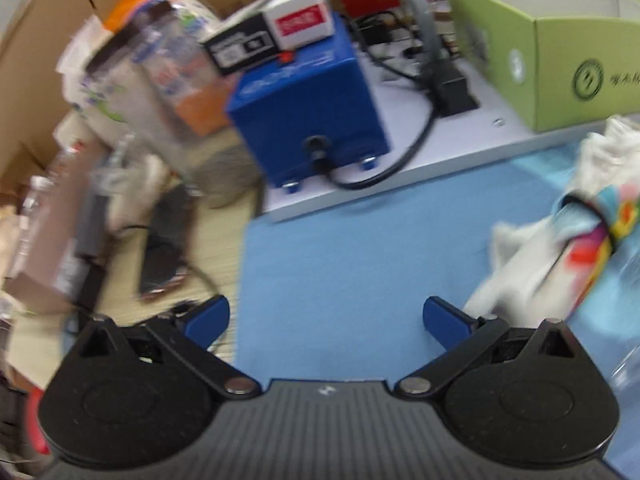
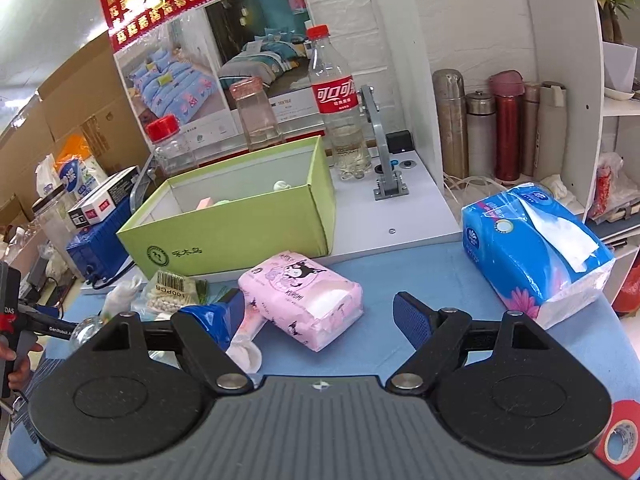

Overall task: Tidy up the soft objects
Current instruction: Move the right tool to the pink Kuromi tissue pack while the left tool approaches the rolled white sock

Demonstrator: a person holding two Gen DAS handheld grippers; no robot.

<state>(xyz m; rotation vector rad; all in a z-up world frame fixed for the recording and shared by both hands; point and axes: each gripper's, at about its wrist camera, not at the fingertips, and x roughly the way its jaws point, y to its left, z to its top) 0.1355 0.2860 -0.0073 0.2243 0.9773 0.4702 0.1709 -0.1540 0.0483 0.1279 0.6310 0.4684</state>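
Observation:
In the right wrist view a pink tissue pack [image 2: 306, 298] lies on the blue mat [image 2: 400, 280], just ahead of my open, empty right gripper [image 2: 320, 320]. A large blue tissue pack [image 2: 536, 248] lies at the right. A pink-and-white sock [image 2: 246, 340] lies by the left finger. A green box [image 2: 236, 224] behind holds a few soft items. In the blurred left wrist view my left gripper [image 1: 326, 320] is open and empty over the mat [image 1: 360, 260]. A white and colourful cloth bundle [image 1: 568, 232] lies to its right, with the green box [image 1: 560, 52] beyond.
A blue metal box [image 1: 308, 112] with a black cable stands on the white platform [image 1: 460, 140]. Bottles and jars [image 2: 340, 100] stand behind the green box. A cotton-swab bag [image 2: 172, 292] and white cloth [image 2: 120, 296] lie at the mat's left. Flasks [image 2: 480, 128] fill the shelf.

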